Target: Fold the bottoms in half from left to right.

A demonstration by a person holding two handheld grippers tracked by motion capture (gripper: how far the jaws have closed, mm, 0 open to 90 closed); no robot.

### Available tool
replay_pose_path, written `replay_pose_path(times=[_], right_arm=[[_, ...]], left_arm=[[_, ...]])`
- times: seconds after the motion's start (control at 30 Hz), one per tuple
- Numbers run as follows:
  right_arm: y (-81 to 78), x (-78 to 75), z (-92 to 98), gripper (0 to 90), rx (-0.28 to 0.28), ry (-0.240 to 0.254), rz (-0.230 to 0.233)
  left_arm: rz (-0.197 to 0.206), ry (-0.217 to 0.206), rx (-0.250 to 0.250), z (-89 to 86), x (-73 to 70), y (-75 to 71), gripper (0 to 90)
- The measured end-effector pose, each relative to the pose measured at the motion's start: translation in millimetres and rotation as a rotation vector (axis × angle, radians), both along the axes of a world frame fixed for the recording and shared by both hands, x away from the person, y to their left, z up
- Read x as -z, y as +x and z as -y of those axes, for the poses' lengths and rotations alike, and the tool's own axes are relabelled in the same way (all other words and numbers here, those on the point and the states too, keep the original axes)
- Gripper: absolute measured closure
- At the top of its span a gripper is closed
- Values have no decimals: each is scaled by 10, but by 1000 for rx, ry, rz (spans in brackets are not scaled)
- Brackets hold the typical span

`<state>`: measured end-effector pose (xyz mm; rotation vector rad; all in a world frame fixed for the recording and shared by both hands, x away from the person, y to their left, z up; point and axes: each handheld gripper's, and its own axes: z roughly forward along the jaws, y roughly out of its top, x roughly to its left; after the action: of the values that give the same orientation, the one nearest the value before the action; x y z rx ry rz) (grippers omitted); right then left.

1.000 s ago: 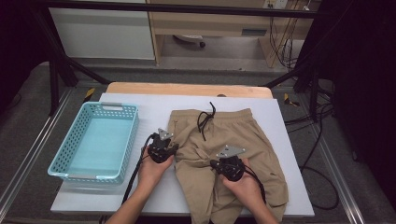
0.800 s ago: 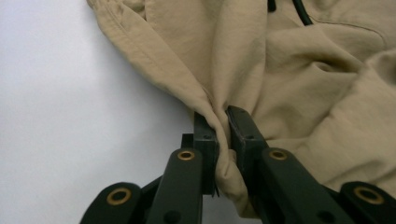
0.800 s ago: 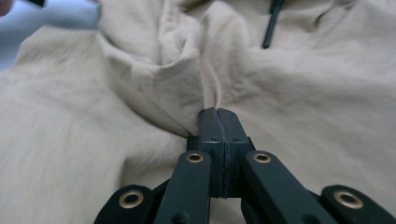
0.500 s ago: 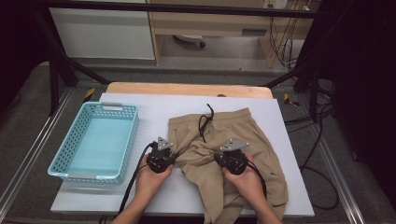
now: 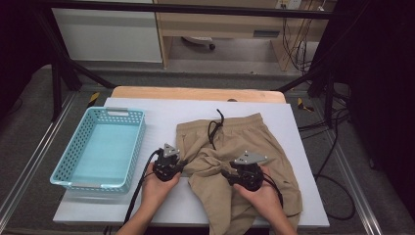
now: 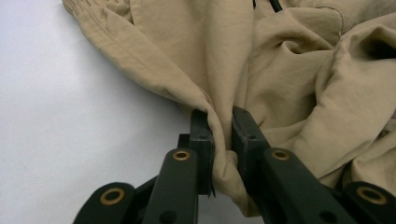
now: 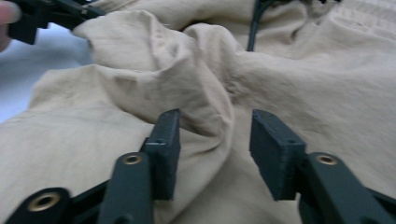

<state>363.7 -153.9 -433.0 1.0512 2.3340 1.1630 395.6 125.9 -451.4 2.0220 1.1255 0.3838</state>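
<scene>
A pair of tan shorts [image 5: 244,161] lies across the lower middle and right of the high view, on the white table [image 5: 161,110]. The waistband with its dark drawstring [image 5: 214,128] points to the top of the frame, and the left leg is bunched toward the centre.

The left gripper [image 5: 170,169] sits at the left edge of the cloth, and in its own view the jaws are pinched onto a fold of the fabric [image 6: 219,135], which runs up between them. The right gripper [image 5: 242,176] rests lower centre on the shorts; its jaws have just been opening and now stand apart, with a ridge of cloth [image 7: 210,116] between them but the pads not pressing on it.

I'd say the folding is only partly under way: one side is gathered inward, yet the shorts are still rumpled and mostly spread. The light blue basket [image 5: 129,147] at the left of the high view holds nothing, so tidying the fold and putting the shorts away seem still to be done.
</scene>
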Motion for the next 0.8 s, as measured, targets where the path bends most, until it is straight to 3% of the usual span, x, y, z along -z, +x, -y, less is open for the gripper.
replay_pose_path(times=[0.23, 0.37, 0.5, 0.63, 0.73, 0.8], right_arm=[[87, 96, -138, 361, -29, -14, -28], [164, 158, -185, 348, -28, -13, -62], [186, 181, -192, 549, -53, 5, -86], [156, 147, -196, 785, -57, -19, -58], [167, 119, -165, 854, -50, -25, -48], [187, 79, -121, 861, -26, -27, -25]], left_arm=[[0, 2, 0, -5, -3, -2, 805], [-1, -1, 0, -5, -3, 1, 806], [-2, -4, -1, -6, -4, 8, 802], [3, 1, -4, -5, -3, 15, 786], [16, 5, -13, 4, -8, 17, 729], [31, 8, -24, 8, -17, 23, 643]])
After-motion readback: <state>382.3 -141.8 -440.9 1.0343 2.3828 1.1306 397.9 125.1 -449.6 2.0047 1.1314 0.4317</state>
